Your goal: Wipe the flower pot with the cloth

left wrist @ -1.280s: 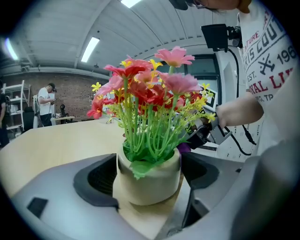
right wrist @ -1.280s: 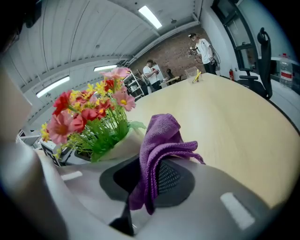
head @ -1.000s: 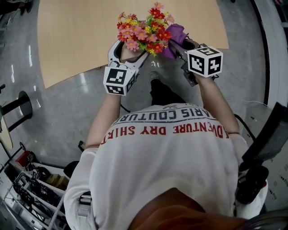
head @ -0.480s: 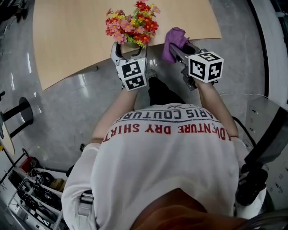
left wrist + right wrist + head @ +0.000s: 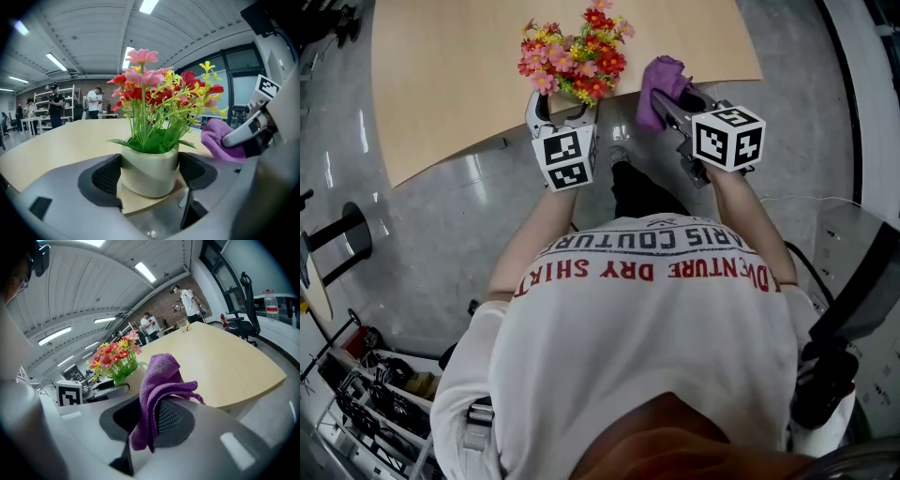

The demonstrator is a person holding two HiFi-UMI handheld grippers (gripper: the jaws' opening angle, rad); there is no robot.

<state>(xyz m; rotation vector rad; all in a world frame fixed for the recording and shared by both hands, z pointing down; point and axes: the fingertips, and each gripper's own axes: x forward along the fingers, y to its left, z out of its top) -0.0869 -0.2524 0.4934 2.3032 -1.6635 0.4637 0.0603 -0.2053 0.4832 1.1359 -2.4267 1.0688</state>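
Observation:
A pale flower pot [image 5: 150, 171] of red, pink and yellow flowers [image 5: 577, 56] stands at the near edge of the wooden table [image 5: 441, 84]. My left gripper [image 5: 561, 101] has its jaws on both sides of the pot, closing, with the pads against its sides. My right gripper [image 5: 670, 94] is to the right, shut on a purple cloth [image 5: 661, 82] that is bunched between its jaws and hangs down [image 5: 161, 380]. The cloth [image 5: 220, 140] is a short gap to the right of the pot and does not touch it. The flowers [image 5: 115, 355] hide most of the pot from above.
The table [image 5: 225, 362] stretches away behind the pot. Several people [image 5: 96, 101] stand at the far end of the room. An office chair [image 5: 243, 310] is at the right, a black stand [image 5: 337, 230] on the grey floor at the left, and a cluttered rack [image 5: 366, 394] at the lower left.
The pot and the left gripper have moved left, away from the cloth, which touched the flowers a second ago. The left gripper has turned. The right gripper has barely shifted.

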